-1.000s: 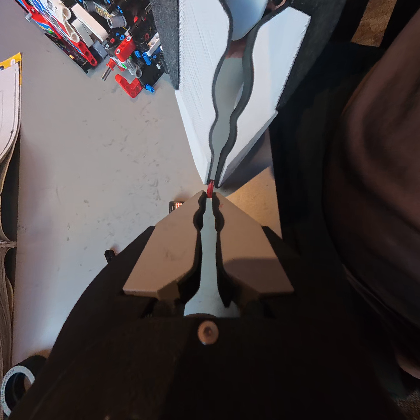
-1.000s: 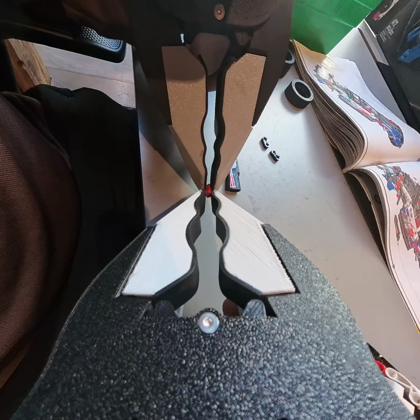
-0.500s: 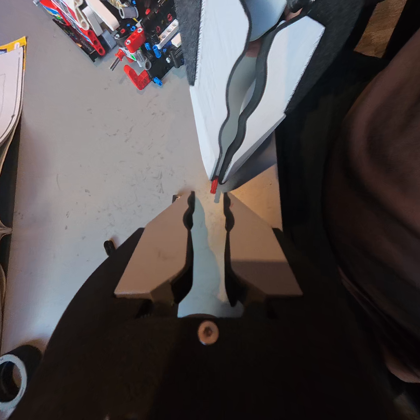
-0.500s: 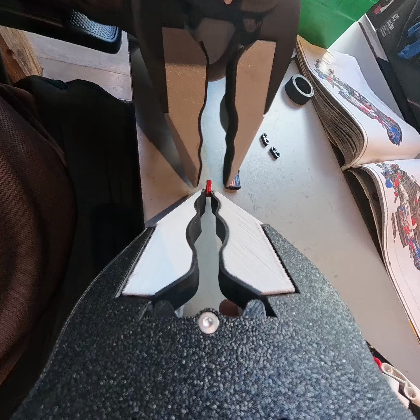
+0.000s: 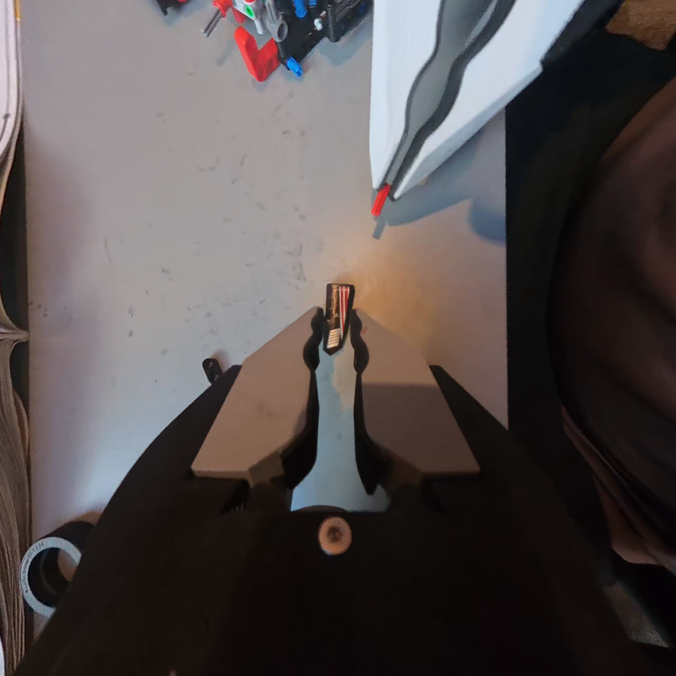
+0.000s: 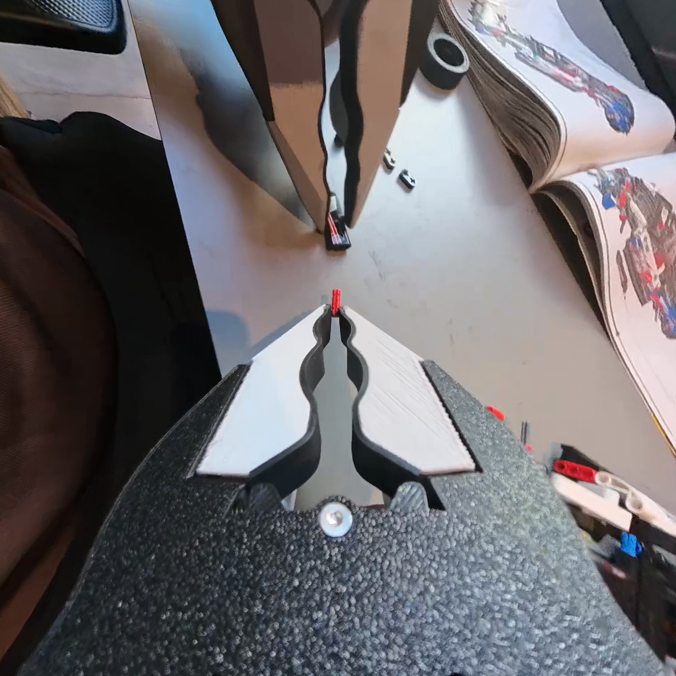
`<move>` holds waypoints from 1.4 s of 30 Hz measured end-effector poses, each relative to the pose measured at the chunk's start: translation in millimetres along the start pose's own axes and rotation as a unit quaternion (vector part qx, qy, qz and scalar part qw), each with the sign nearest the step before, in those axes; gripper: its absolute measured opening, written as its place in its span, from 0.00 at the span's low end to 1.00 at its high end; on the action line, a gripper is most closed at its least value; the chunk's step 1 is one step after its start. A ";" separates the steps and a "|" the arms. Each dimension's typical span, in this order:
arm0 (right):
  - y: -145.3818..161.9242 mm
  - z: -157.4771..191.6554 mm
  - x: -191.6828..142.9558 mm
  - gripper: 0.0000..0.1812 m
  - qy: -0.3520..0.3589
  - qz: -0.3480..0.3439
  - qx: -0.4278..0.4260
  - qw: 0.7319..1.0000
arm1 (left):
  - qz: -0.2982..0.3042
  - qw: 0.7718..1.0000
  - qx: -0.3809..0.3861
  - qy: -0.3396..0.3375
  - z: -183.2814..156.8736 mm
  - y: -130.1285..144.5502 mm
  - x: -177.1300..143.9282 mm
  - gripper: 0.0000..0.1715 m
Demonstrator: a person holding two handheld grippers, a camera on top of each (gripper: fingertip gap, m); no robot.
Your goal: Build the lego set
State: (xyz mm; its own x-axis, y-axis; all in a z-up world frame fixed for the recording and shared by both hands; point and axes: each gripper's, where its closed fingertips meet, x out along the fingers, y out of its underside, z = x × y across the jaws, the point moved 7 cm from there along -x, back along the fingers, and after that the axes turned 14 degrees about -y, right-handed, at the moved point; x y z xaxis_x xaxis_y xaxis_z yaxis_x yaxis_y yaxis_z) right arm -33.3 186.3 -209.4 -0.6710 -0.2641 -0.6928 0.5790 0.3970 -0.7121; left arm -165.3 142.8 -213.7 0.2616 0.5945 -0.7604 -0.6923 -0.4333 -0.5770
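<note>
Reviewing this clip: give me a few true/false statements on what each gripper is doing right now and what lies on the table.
1. The right gripper pinches a small red pin. True.
2. The left gripper is shut on that pin. False: it is open, straddling a black striped piece on the table.
3. An open instruction booklet lies on the table. True.
4. The two grippers touch at their tips. False: they are apart.

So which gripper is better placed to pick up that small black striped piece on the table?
Left. The left gripper already straddles the black striped piece; the right gripper is shut on the red pin.
</note>
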 end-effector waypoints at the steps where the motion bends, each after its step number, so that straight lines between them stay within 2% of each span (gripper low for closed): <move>1: 2.6 -0.5 -3.1 0.02 0.001 -0.001 0.009 1.000 | 0.000 1.000 0.002 0.003 0.1 -0.7 0.6 0.06; 6: 10.1 -3.2 -10.7 0.02 0.007 -0.027 0.016 0.999 | -0.029 0.999 0.017 0.019 -7.4 -7.0 4.5 0.06; 9: 9.3 -1.2 -6.8 0.02 -0.033 -0.035 0.031 0.998 | -0.062 0.997 0.036 0.020 -16.5 -12.2 7.6 0.06; 11: 11.1 1.5 -1.4 0.02 -0.065 -0.026 0.049 0.996 | -0.067 0.997 0.038 0.020 -18.1 -13.0 8.1 0.06; 15: 12.4 2.1 4.9 0.02 -0.078 0.000 0.051 0.996 | -0.088 0.994 0.060 0.036 -27.1 -12.0 4.8 0.06; 23: 9.5 4.8 6.4 0.02 -0.092 -0.007 0.058 0.994 | -0.098 0.992 0.053 0.052 -32.1 -15.3 6.7 0.06; 42: 6.3 7.1 6.3 0.02 -0.091 -0.016 0.048 0.995 | -0.077 0.993 0.059 0.063 -30.8 -16.3 5.6 0.06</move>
State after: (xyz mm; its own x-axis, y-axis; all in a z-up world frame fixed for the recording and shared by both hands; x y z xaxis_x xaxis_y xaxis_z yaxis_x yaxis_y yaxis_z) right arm -30.6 180.9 -219.1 -0.5998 -0.4329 -0.6730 0.6068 0.3022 -0.7352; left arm -131.9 132.3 -217.7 0.4478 0.5549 -0.7011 -0.7097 -0.2565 -0.6562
